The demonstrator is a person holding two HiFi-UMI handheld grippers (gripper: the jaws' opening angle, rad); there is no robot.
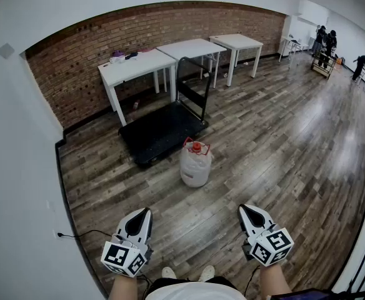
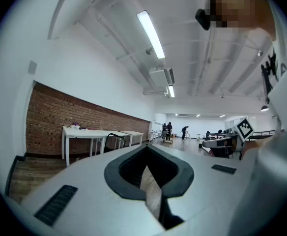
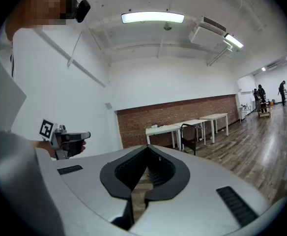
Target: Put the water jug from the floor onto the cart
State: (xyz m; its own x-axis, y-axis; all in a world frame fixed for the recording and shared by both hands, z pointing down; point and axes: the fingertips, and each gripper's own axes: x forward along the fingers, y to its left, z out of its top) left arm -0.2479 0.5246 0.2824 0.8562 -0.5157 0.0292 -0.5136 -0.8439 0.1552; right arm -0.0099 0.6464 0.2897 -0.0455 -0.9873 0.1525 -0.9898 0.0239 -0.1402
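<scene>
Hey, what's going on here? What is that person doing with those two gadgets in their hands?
A person stands on a wooden floor holding a two-jaw gripper in each hand. The left gripper and the right gripper both have their jaws shut and hold nothing. Ahead, a water jug with a red cap stands upright on the floor, close beside a black flat cart. Neither gripper touches the jug, so the lift onto the cart has not begun.
</scene>
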